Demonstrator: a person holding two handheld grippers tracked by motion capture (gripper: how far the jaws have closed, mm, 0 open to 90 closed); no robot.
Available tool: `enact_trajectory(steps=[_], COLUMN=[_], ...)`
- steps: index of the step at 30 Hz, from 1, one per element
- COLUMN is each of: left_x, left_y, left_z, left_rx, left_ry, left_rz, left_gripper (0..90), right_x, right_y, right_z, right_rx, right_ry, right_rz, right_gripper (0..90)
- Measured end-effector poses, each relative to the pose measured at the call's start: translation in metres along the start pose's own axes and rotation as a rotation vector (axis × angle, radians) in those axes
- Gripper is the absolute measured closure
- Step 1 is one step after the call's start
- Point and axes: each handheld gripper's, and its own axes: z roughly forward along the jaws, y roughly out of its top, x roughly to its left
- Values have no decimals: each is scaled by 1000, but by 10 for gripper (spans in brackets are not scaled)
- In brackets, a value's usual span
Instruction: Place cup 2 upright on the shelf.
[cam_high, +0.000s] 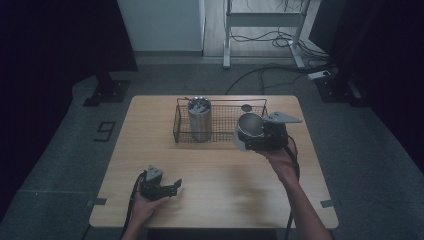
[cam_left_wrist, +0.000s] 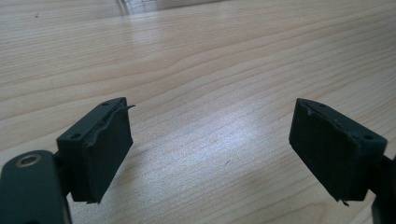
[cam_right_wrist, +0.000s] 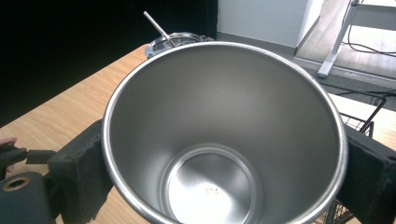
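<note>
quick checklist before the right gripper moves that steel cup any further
1. Grip on the shiny stainless steel cup: the right gripper's fingers press on both sides of its wall. Ok.
2. Cup contents: inside bare, nothing to spill. Ok.
3. Black wire basket on the light wooden table: a tall steel tumbler with a lid and straw stands in its left part; the right part looks free. Ok.
4. Clearance of the cup's base over the basket rim: cannot tell.
5. Left gripper: open, nothing between its fingers, low over the table's near side, away from the basket. Ok.
</note>
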Motion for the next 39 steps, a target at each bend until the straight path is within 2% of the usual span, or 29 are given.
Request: enact_trajectory(steps=[9, 25, 39], left_x=[0, 2, 3], left_y=[0, 0, -1], left_z=[0, 0, 1], left_rx=[-2, -1, 2], left_ry=[-4, -3, -2], left_rz=[-4, -16, -19], left_gripper=[133, 133, 134], right_x=[-6, -24, -33], right_y=[10, 19, 24], right_z=[6, 22, 31], right_rx=[-1, 15, 27], right_ry=[-7, -38, -52], right_rz=[10, 34, 45], right_gripper=[68, 68, 68])
